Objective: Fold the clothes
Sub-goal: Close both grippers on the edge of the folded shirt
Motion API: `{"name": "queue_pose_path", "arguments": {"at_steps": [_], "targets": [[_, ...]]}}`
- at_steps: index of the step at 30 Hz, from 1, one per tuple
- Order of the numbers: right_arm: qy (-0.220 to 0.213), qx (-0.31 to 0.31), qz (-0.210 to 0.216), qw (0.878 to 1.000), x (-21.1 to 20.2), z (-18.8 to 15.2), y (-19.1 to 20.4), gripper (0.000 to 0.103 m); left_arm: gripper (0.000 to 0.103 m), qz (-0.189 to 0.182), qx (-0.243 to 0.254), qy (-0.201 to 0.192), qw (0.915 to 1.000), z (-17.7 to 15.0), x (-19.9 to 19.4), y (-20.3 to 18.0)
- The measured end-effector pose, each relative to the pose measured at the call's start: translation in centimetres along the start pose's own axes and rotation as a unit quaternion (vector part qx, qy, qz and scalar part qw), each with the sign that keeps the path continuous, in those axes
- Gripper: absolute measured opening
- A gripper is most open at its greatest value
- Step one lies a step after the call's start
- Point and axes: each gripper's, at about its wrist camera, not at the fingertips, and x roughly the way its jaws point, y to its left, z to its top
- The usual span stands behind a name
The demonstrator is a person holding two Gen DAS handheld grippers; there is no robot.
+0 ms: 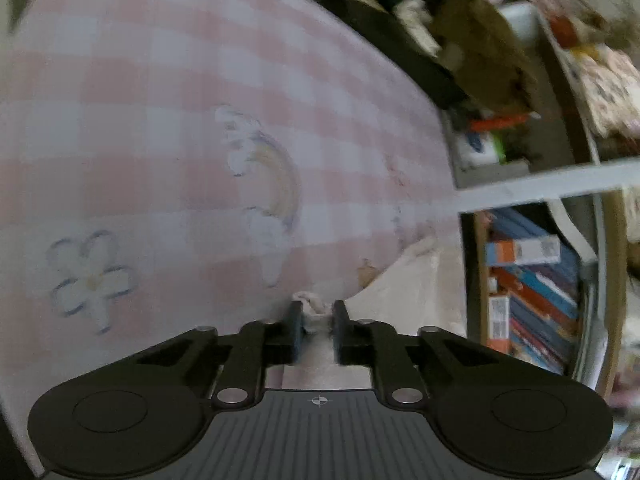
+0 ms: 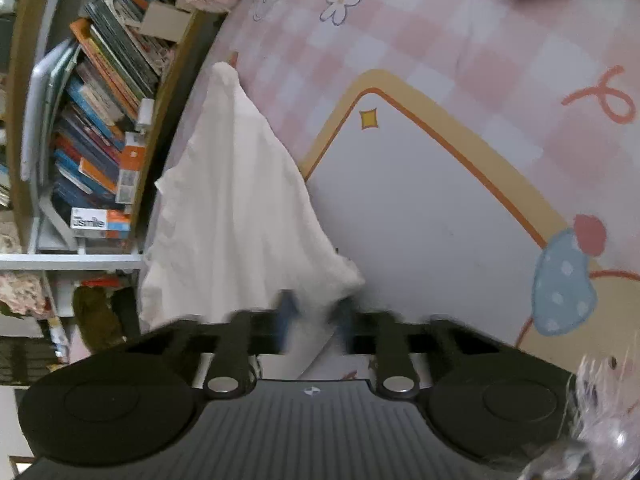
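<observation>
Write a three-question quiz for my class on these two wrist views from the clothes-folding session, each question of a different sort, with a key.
1. True or false: the left gripper has white fabric pinched between its fingers.
2. The white garment held by the right gripper is: A) lying flat and folded, B) lifted and hanging in loose folds, C) stuffed in the bookshelf.
3. Fill in: the bedspread is checked in white and ____.

Key: 1 true; 2 B; 3 pink.
</observation>
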Motion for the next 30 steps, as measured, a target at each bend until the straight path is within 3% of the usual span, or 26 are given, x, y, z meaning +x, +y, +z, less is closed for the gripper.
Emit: {"name": "queue_pose_path", "arguments": {"at_steps": [3,4,6,9,11,19,23,26,28,30], "targets": [[-0.023,-0.080,0.049,0.995,-2.3,-0.1,3.3,0.005,0.010,-0.054,0.091,-0.019,0.9941,-0.2,-2.1,-3.7],[-0.030,-0.111,0.066,0.991,-3.5,-0.3,4.4,0.005,0.010,-0.058,0.112,-0.022,0.9918,-0.1,-2.7,-4.3],[-0.030,-0.137,0.058,0.988,-4.9,-0.4,4.9,0.005,0.010,-0.053,0.142,-0.023,0.9881,0.0,-3.6,-4.9],[0.006,-0.111,-0.001,0.994,-3.5,-0.5,2.4,0.005,0.010,0.016,0.119,0.016,0.9927,0.3,-1.2,-1.7],[0.036,-0.080,-0.034,0.996,-1.8,-0.9,0.4,0.005,0.011,0.037,0.111,0.028,0.9927,0.1,-0.3,-0.3],[0.030,-0.123,-0.060,0.990,-1.3,-1.4,0.8,0.005,0.011,0.026,0.121,0.029,0.9918,-0.2,-0.5,-0.7],[0.015,-0.177,-0.084,0.980,-1.6,-1.9,1.4,0.005,0.011,0.028,0.143,0.038,0.9886,-0.6,-1.0,-0.2],[0.017,-0.222,-0.100,0.970,-1.3,-2.5,2.4,0.005,0.011,0.024,0.133,0.036,0.9902,-0.7,-1.0,0.1],[0.006,-0.250,-0.108,0.962,-1.5,-2.8,3.2,0.009,0.011,0.025,0.139,0.036,0.9893,-0.8,-1.1,-0.1],[-0.032,-0.280,-0.118,0.952,-2.1,-3.1,4.3,0.022,0.013,0.028,0.142,0.037,0.9888,-0.9,-1.2,-0.3]]}}
